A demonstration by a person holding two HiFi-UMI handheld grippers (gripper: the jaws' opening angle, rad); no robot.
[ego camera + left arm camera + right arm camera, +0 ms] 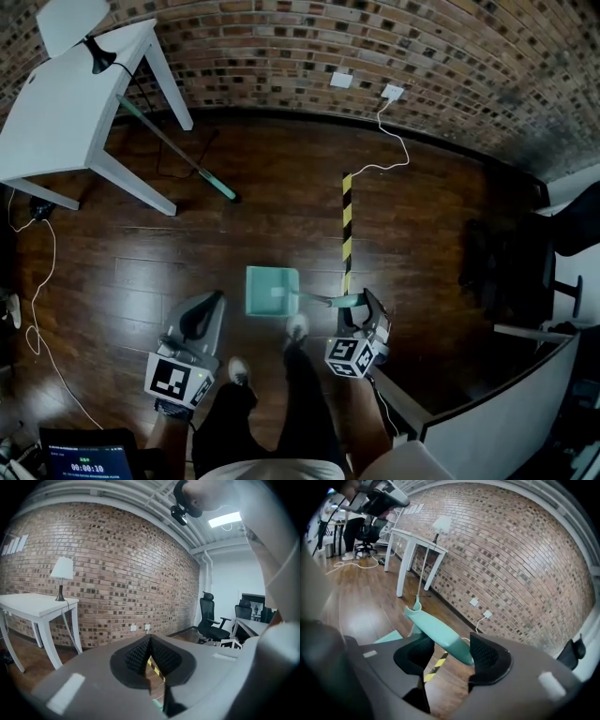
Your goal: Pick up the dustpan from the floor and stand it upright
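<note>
Looking basically done: dustpan (272, 291) seems upright on the floor (281, 206), right claw (447, 656) loose around its handle (440, 637), left claw (150, 656) closed, empty.

A timer, seemingly 00:00:10, shows on the dark screen (86, 461).

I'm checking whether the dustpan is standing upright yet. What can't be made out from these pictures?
- Head view: whether the dustpan stands upright or rests on the floor; the camera looks steeply down on it.
- Right gripper view: the scoop, nearly all behind the body of the right gripper; only the handle shows, between open jaws.
- Left gripper view: the dustpan, just a teal sliver below the shut left gripper.
</note>
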